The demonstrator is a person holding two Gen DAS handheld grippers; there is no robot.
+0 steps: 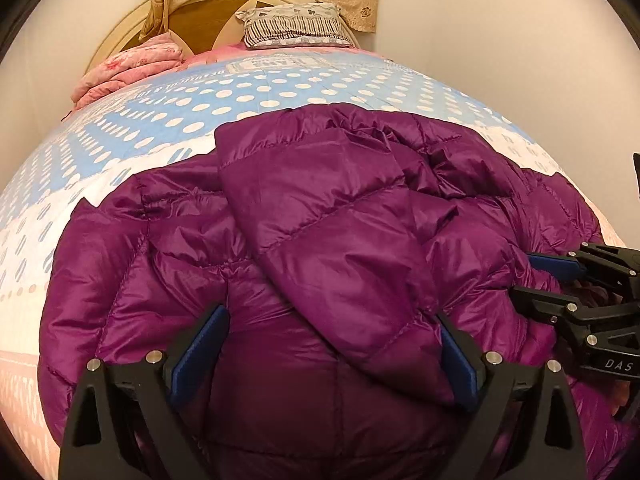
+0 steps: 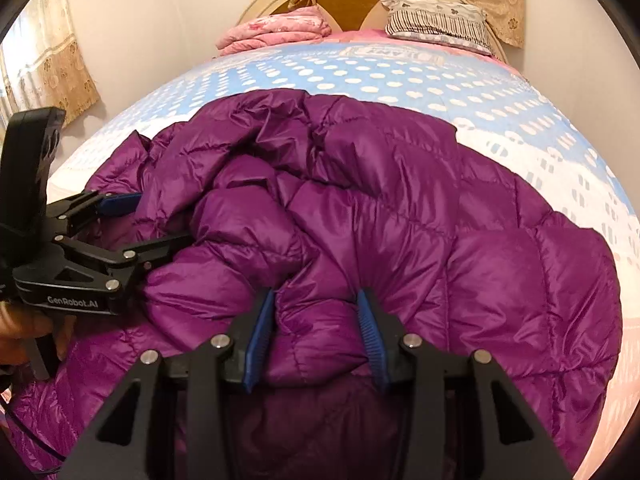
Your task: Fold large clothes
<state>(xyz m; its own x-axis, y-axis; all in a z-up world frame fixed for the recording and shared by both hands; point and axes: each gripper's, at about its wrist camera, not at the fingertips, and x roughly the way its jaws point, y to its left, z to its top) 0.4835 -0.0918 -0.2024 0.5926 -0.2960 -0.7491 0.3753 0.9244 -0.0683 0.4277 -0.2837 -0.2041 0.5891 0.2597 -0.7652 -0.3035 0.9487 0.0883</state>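
The purple down jacket point(image 1: 320, 240) lies bunched on the dotted bedcover point(image 1: 240, 100). The left gripper point(image 1: 332, 344), marked "GenRobot.AI", stands wide over the jacket's folded sleeve without pressing. The right gripper point(image 2: 316, 336), marked "DAS", pinches a jacket fold between its blue pads point(image 2: 260, 336).

The bed point(image 1: 248, 96) wears a blue sheet with white dots, turning white and then pink toward its near edge. A purple quilted jacket point(image 1: 320, 248) lies crumpled on the near part of the bed. Beyond the jacket, by the headboard point(image 1: 208, 20), lie 1 folded pink blanket point(image 1: 128, 64) and, beside it, 1 striped pillow point(image 1: 294, 26).
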